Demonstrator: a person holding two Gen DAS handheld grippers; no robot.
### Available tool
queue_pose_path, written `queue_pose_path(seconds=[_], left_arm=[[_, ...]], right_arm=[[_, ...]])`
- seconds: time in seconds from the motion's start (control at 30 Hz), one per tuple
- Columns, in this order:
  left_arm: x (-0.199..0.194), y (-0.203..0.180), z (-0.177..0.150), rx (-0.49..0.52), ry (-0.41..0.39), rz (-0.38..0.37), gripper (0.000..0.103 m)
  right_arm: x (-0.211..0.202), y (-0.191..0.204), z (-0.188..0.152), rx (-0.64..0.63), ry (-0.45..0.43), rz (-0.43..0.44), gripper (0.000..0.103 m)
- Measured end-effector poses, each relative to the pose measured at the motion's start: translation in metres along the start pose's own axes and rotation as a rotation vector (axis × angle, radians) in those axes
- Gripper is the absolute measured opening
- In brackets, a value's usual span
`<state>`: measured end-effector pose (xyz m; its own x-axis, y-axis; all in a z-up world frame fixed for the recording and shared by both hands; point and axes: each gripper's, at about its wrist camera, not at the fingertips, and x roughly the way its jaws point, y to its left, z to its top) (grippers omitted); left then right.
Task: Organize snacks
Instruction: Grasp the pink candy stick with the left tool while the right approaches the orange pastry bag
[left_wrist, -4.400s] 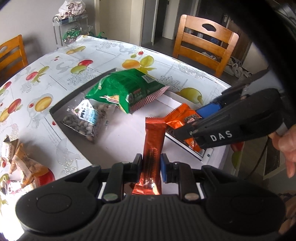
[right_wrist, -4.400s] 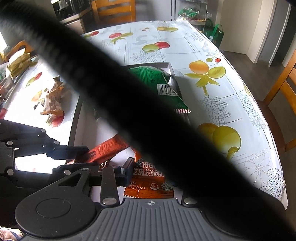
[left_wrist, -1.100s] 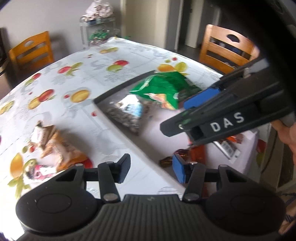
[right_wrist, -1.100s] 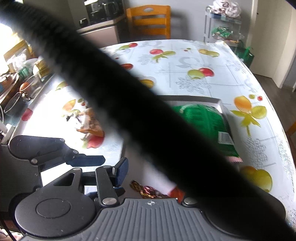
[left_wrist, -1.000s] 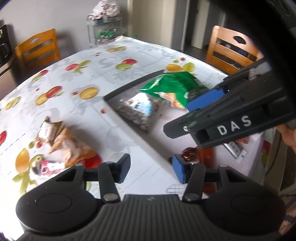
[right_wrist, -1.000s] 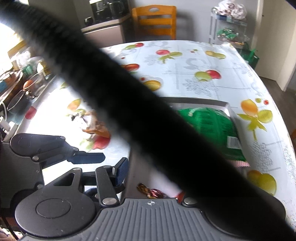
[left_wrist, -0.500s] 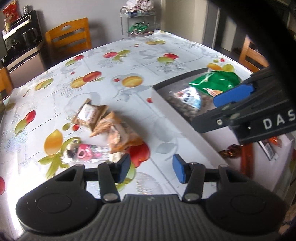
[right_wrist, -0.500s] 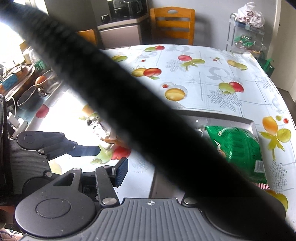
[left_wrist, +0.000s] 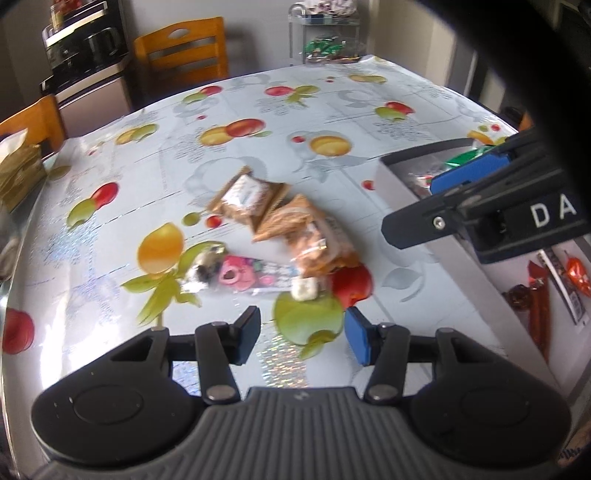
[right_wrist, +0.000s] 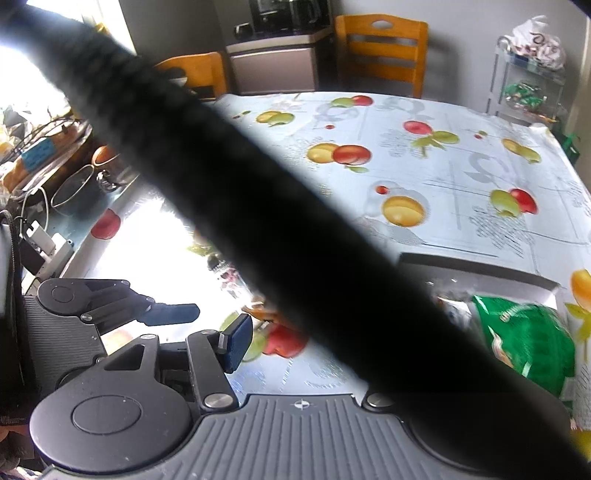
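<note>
Loose snacks lie on the fruit-print tablecloth: two brown cracker packets, a pink candy packet and a small white cube. My left gripper hovers open just short of them, nothing between its blue pads. My right gripper reaches in from the right above the grey tray's wall; its jaws are opening and hold nothing. In the tray lie an orange bar and a green bag. A black cable hides the right gripper's far finger in the right wrist view.
Wooden chairs stand at the far side of the table. A wire rack with bags is at the back right. A counter with appliances and cluttered wires and glasses lie to the left.
The left gripper has let go of the orange bar, which lies in the tray. Both grippers have swung left from the tray toward the loose snacks.
</note>
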<state>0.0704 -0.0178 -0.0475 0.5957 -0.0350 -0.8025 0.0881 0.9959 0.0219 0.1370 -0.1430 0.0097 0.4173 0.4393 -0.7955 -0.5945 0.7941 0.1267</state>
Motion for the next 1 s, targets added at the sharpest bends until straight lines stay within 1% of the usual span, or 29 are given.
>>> queue_pose_path(seconds=[0.33,0.5,0.8,0.9,0.97,1.0], left_arm=[[0.002,0.022,-0.006,-0.068,0.017,0.042,0.049],[0.005,0.026,-0.007,-0.085,0.021,0.047,0.049],[0.011,0.027,-0.006,-0.118,0.016,0.063,0.049],[0.012,0.029,-0.004,-0.15,0.009,0.074,0.049],[0.013,0.031,-0.003,-0.172,0.001,0.077,0.049],[0.014,0.031,-0.002,-0.182,-0.001,0.083,0.049]], right_arm=[[0.038,0.005,0.021,0.007,0.036,0.025,0.058],[0.051,0.005,0.028,0.008,0.05,0.036,0.058],[0.074,0.003,0.032,0.009,0.099,0.06,0.058],[0.084,0.004,0.031,0.0,0.121,0.068,0.058],[0.089,0.003,0.03,-0.004,0.126,0.071,0.056],[0.091,0.002,0.03,-0.006,0.13,0.071,0.051]])
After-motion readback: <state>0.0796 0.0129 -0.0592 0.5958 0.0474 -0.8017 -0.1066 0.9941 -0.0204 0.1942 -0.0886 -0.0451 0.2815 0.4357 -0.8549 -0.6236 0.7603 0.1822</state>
